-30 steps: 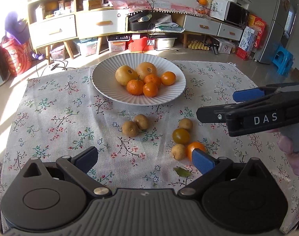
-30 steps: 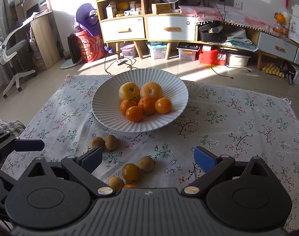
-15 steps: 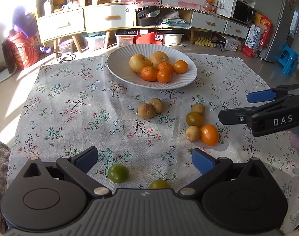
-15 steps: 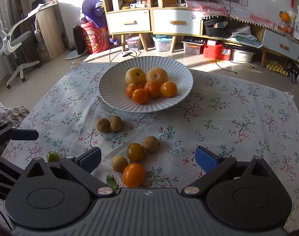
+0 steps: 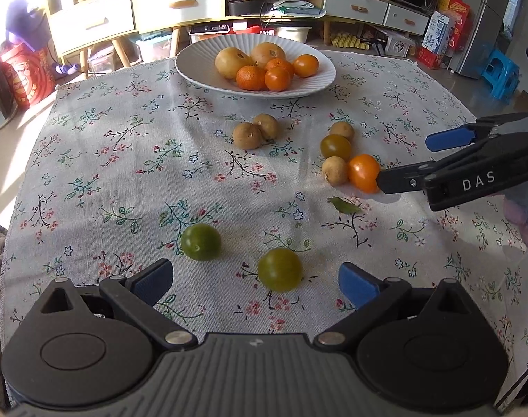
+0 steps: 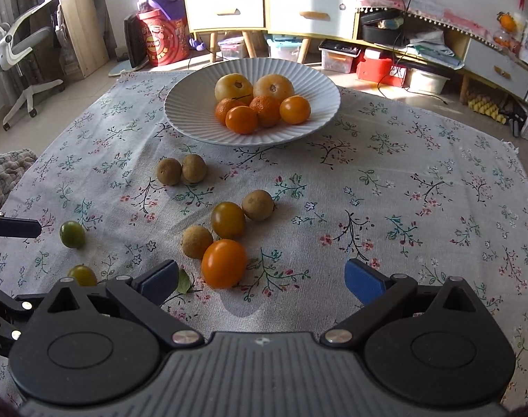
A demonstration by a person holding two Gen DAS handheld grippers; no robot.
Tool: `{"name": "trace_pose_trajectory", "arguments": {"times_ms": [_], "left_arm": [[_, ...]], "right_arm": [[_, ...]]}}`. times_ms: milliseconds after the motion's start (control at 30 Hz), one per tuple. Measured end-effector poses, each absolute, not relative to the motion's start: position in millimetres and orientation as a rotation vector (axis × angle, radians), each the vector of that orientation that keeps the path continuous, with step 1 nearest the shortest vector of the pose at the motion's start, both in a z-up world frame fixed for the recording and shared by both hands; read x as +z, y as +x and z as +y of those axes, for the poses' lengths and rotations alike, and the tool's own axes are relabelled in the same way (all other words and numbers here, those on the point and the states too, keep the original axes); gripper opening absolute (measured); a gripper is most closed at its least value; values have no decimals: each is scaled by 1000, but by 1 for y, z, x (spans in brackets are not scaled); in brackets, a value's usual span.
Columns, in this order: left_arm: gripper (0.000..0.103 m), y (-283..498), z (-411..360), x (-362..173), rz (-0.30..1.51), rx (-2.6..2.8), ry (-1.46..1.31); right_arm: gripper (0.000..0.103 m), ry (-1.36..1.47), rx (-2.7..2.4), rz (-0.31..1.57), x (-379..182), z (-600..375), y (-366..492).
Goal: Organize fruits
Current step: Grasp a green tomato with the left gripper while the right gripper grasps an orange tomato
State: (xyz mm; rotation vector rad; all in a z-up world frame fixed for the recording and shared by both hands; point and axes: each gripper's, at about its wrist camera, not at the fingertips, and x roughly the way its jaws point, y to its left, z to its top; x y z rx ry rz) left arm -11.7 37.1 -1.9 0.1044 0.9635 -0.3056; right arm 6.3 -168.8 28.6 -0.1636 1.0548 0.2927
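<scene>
Left gripper (image 5: 253, 278): blue-padded fingers spread wide, holding nothing; round olive-green fruit (image 5: 279, 269) lies between them on cloth, untouched. Brighter green round fruit (image 5: 201, 242) just beyond left pad.

Right gripper (image 6: 262, 276): fingers spread wide, empty; glossy orange tomato-like fruit (image 6: 224, 262) sits just ahead of left pad. Touching it, rough tan round fruit (image 6: 196, 241); behind, dark amber fruit (image 6: 228, 219) and another tan fruit (image 6: 258, 205).

Farther out: pair of tan fruits (image 6: 181, 170), then white ribbed plate (image 6: 194, 97) holding yellow and orange fruits. All on floral tablecloth (image 6: 403, 191).
</scene>
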Motion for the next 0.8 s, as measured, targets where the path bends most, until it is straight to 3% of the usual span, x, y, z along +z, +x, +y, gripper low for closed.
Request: {"name": "trace_pose_trajectory", "arguments": {"times_ms": [233, 367, 800], "left_arm": [[91, -13, 28, -10, 996, -329, 109], [79, -11, 26, -14, 1013, -312, 102], [58, -7, 23, -12, 1004, -287, 83]], "right_arm": [[101, -179, 300, 1108, 20, -162, 5], [101, -181, 299, 1126, 16, -160, 5], [97, -213, 294, 1152, 6, -150, 6]]}}
